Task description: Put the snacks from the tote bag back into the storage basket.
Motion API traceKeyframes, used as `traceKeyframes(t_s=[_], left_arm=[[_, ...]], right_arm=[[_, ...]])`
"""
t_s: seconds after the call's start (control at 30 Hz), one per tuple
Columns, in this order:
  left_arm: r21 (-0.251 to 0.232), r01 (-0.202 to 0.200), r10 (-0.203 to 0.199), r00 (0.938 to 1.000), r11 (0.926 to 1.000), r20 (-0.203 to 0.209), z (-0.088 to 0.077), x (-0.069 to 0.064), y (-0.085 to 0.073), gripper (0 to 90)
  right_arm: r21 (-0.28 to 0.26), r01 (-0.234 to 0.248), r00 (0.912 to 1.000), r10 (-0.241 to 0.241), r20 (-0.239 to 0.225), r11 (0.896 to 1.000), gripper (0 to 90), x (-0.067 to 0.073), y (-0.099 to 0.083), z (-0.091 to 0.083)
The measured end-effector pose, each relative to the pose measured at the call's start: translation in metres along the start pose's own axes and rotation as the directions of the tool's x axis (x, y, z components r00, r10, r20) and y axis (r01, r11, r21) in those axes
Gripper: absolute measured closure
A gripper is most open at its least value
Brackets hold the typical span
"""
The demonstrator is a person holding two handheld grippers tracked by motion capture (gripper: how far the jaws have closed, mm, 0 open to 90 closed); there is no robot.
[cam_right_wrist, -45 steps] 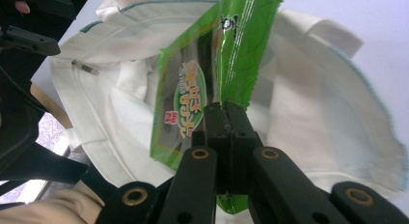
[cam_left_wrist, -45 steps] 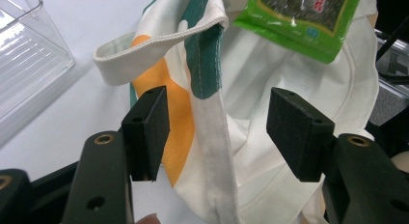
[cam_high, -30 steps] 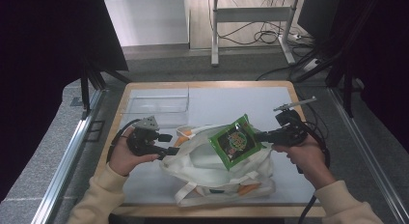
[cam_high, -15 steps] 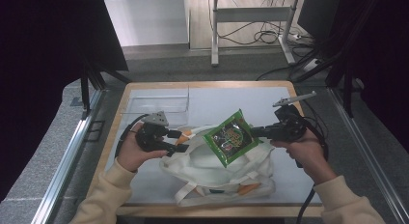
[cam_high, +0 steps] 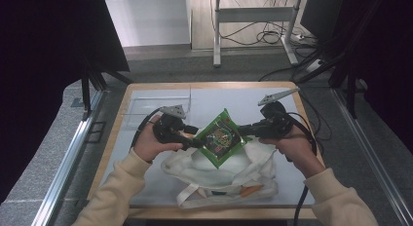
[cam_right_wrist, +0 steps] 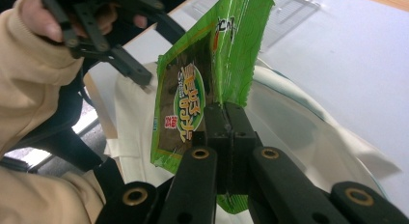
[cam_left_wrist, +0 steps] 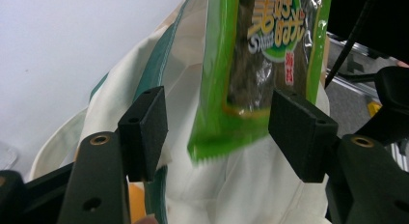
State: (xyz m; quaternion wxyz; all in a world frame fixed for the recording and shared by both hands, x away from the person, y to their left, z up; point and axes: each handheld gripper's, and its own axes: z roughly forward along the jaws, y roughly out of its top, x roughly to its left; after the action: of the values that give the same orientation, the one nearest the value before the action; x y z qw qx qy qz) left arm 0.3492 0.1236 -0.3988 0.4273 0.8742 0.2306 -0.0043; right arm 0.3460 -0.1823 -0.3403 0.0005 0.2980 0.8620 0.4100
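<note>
Right gripper point(cam_right_wrist: 225, 120): two black jaws rising from the bottom centre of the frame, pressed together on the edge of a green snack packet point(cam_right_wrist: 207, 84). Packet: held upright at frame centre, glossy, with a printed oval label and a dark window. Cream tote bag point(cam_right_wrist: 299, 137): lying beneath and behind the packet, with a green trim line along its rim. White table surface point(cam_right_wrist: 357, 55): upper right. Left gripper point(cam_right_wrist: 120, 60): upper left, black, jaws apart, held by a hand point(cam_right_wrist: 41, 16) in a cream sleeve point(cam_right_wrist: 34, 79).
</note>
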Motion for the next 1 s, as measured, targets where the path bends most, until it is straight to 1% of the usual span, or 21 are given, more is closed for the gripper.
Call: traceKeyframes(t_s=[0.03,0.07,0.1,0.17,0.2,0.23,0.27,0.33,0.4,0.43,0.53,0.57,0.63,0.7,0.73,0.77,0.8,0.83,0.93,0.97,1.0], left_arm=[[0.007,-0.009,0.009,0.9999,0.9999,0.013,0.002,0.001,0.001,38.5],[0.007,-0.001,0.001,0.9993,1.0000,0.038,0.005,0.002,0.001,38.8],[0.011,0.004,-0.004,0.9986,0.9999,0.054,0.007,0.002,0.002,39.0],[0.019,0.002,-0.003,0.9979,0.9998,0.065,0.011,0.002,0.002,42.9],[0.028,-0.001,-0.001,0.9979,0.9996,0.065,0.013,0.001,0.002,46.0],[0.050,-0.010,0.008,0.9987,0.9987,0.050,0.015,0.000,0.001,47.9],[0.066,-0.015,0.012,0.9988,0.9977,0.048,0.016,-0.001,0.001,51.9],[0.081,-0.011,0.007,0.9984,0.9966,0.056,0.017,-0.001,0.000,57.2],[0.083,-0.003,-0.002,0.9981,0.9965,0.061,0.015,-0.002,-0.001,62.2],[0.085,-0.007,0.002,0.9978,0.9963,0.067,0.014,-0.002,-0.001,64.4],[0.078,0.000,-0.006,0.9969,0.9970,0.078,0.012,-0.002,-0.003,69.1],[0.073,0.002,-0.007,0.9972,0.9973,0.075,0.011,-0.003,-0.003,71.4],[0.067,0.003,-0.008,0.9973,0.9978,0.073,0.011,-0.004,-0.005,72.3],[0.073,-0.002,-0.002,0.9989,0.9973,0.047,0.013,-0.006,-0.006,72.4],[0.080,-0.006,0.003,0.9991,0.9968,0.043,0.014,-0.006,-0.007,72.5],[0.075,0.001,-0.004,0.9989,0.9972,0.047,0.015,-0.007,-0.008,72.5],[0.075,-0.007,0.003,0.9988,0.9972,0.049,0.015,-0.007,-0.009,72.5],[0.071,-0.006,0.002,0.9989,0.9975,0.048,0.014,-0.007,-0.010,72.5],[0.052,0.009,-0.012,0.9988,0.9986,0.048,0.012,-0.007,-0.012,72.5],[0.046,0.007,-0.009,0.9989,0.9989,0.046,0.010,-0.006,-0.013,72.4],[0.040,0.010,-0.012,0.9989,0.9992,0.045,0.008,-0.006,-0.015,72.4]], right_arm=[[-0.001,0.012,0.9999,-0.012,-0.007,1.000,89.9,0.001,0.001,0.002],[-0.001,0.019,0.9997,-0.019,-0.014,1.000,89.8,0.003,0.002,0.004],[-0.002,0.039,0.9990,-0.039,-0.021,0.999,89.9,0.004,0.004,0.006],[-0.005,0.061,0.9976,-0.061,-0.032,0.998,89.8,0.005,0.006,0.010],[-0.005,0.068,0.9971,-0.068,-0.033,0.998,89.8,0.006,0.007,0.011],[-0.004,0.077,0.9965,-0.077,-0.032,0.997,89.8,0.006,0.008,0.014],[-0.003,0.080,0.9963,-0.080,-0.030,0.997,89.8,0.006,0.009,0.016],[-0.002,0.089,0.9959,-0.089,-0.019,0.996,89.8,0.005,0.009,0.018],[-0.005,0.092,0.9956,-0.092,-0.016,0.996,89.7,0.003,0.008,0.019],[-0.009,0.094,0.9955,-0.094,-0.016,0.996,89.6,0.002,0.007,0.019],[-0.021,0.103,0.9946,-0.103,-0.010,0.994,88.0,0.002,0.005,0.019],[-0.027,0.111,0.9938,-0.111,0.003,0.993,86.2,0.002,0.004,0.018],[-0.034,0.115,0.9933,-0.115,0.008,0.993,84.1,0.001,0.002,0.018],[-0.050,0.124,0.9922,-0.123,0.020,0.991,83.1,0.001,-0.001,0.018],[-0.059,0.129,0.9916,-0.128,0.019,0.990,83.0,0.001,-0.002,0.017],[-0.063,0.124,0.9923,-0.123,0.018,0.990,81.4,0.000,-0.003,0.017],[-0.066,0.124,0.9921,-0.123,0.024,0.990,77.8,0.000,-0.003,0.017],[-0.067,0.126,0.9918,-0.124,0.031,0.990,72.6,0.000,-0.004,0.017],[-0.083,0.118,0.9915,-0.113,0.065,0.990,59.6,-0.001,-0.007,0.014],[-0.091,0.118,0.9907,-0.111,0.079,0.989,56.0,-0.002,-0.008,0.013],[-0.105,0.116,0.9900,-0.106,0.093,0.988,54.2,-0.002,-0.010,0.011]])
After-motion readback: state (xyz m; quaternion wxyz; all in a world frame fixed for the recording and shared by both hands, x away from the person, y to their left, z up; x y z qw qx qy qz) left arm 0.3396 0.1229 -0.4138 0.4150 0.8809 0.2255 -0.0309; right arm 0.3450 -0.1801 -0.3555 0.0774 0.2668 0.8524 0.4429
